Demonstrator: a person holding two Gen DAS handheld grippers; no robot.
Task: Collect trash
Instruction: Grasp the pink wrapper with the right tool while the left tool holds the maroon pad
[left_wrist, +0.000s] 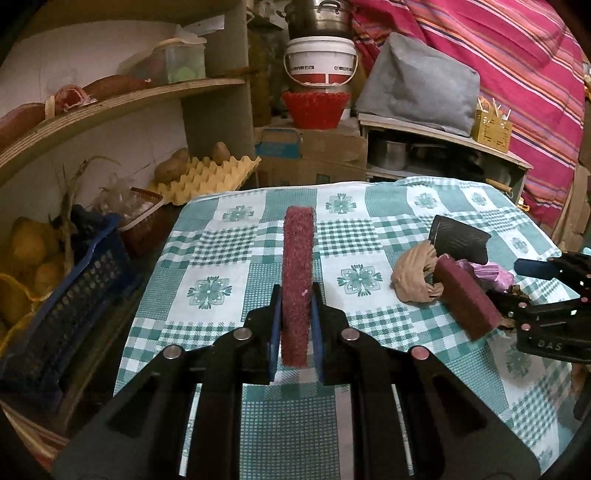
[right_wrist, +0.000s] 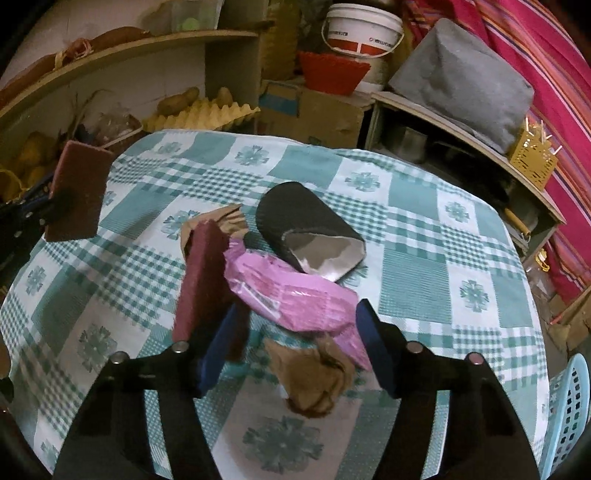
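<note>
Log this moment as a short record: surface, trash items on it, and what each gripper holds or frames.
surface: green-and-white checked tablecloth
trash: crumpled pink plastic wrapper; black paper cup lying on its side; crumpled brown paper
left gripper: shut on a maroon scouring pad, held upright
right gripper: open, pink wrapper and brown paper between its fingers; second maroon pad beside its left finger
</note>
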